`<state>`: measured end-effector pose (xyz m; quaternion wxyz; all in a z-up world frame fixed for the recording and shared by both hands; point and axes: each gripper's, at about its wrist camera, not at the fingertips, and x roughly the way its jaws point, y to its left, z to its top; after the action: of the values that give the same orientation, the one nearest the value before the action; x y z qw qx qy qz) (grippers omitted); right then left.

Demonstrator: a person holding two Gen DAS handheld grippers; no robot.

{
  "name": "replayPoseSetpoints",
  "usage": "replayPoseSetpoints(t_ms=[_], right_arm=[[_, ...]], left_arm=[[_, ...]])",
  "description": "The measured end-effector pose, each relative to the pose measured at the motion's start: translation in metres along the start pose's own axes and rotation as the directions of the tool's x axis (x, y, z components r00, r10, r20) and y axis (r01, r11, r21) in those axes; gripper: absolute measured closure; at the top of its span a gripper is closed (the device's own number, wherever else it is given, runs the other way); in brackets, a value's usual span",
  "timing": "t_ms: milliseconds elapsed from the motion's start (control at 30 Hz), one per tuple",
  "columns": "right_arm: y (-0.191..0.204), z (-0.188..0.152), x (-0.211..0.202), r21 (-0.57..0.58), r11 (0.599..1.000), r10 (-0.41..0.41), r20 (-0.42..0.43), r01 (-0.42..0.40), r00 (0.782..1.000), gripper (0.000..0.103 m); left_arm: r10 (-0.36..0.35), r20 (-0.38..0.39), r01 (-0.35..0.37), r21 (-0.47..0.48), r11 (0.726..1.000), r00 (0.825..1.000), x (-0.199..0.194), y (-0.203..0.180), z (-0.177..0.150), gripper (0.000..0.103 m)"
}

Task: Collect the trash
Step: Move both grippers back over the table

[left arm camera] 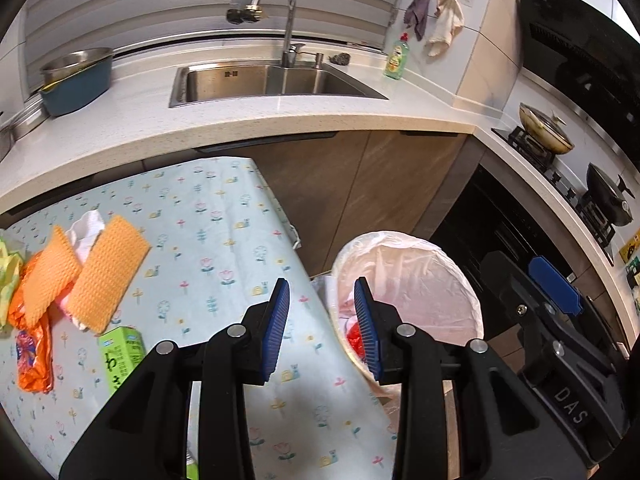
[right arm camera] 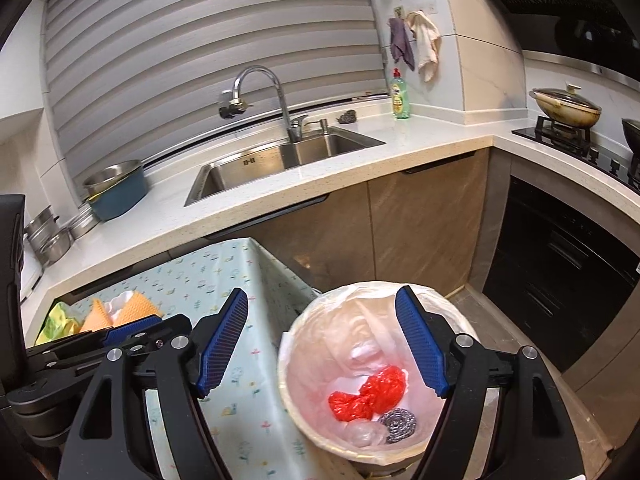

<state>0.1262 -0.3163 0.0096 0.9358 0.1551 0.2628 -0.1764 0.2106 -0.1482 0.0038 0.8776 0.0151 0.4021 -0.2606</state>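
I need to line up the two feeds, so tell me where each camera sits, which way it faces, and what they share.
Left wrist: on the left tongs, above the table, facing the sink; its open tongs and the right tongs show.
Right wrist: on the right tongs, above the bin, facing the sink; its open tongs and the left tongs show.
Shared: sink, table, bin, soap bottle, trash pile.
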Motion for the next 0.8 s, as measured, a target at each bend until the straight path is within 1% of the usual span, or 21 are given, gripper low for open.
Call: replayPoseSetpoints(t_ms=[233, 500, 600, 700, 800], right_arm=[[0.044, -0.006, -0.005, -0.052, 0.997, 0.052, -0.012, -0.052, 0.999, 0.03], [0.088, -0.013, -0.012, -0.097, 0.991, 0.09, -0.018, -0.092, 0.996, 0.03], [0.104, -0.018, -0.013, -0.109, 0.988, 0.106, -0.029, -0.109, 0.994, 0.03], [0.12, -0.025, -0.011, -0.124, 0.984, 0.121, -0.046, -0.126, 0.992, 0.03], [0.137, -0.035, -0.007, -0.138, 0.98, 0.136, -0.07, -0.145, 0.988, 0.03]], left_arm=[[0.048, 0.02, -0.046, -0.058, 0.997, 0.999, -0.021, 0.041, -0.007, 0.071], [0.105, 0.045, -0.099, -0.115, 0.988, 0.994, -0.047, 0.09, -0.017, 0.071], [0.13, 0.05, -0.122, -0.139, 0.983, 0.99, -0.056, 0.109, -0.023, 0.066], [0.155, 0.054, -0.145, -0.163, 0.976, 0.986, -0.065, 0.128, -0.029, 0.065], [0.184, 0.05, -0.171, -0.19, 0.967, 0.982, -0.071, 0.148, -0.036, 0.06]])
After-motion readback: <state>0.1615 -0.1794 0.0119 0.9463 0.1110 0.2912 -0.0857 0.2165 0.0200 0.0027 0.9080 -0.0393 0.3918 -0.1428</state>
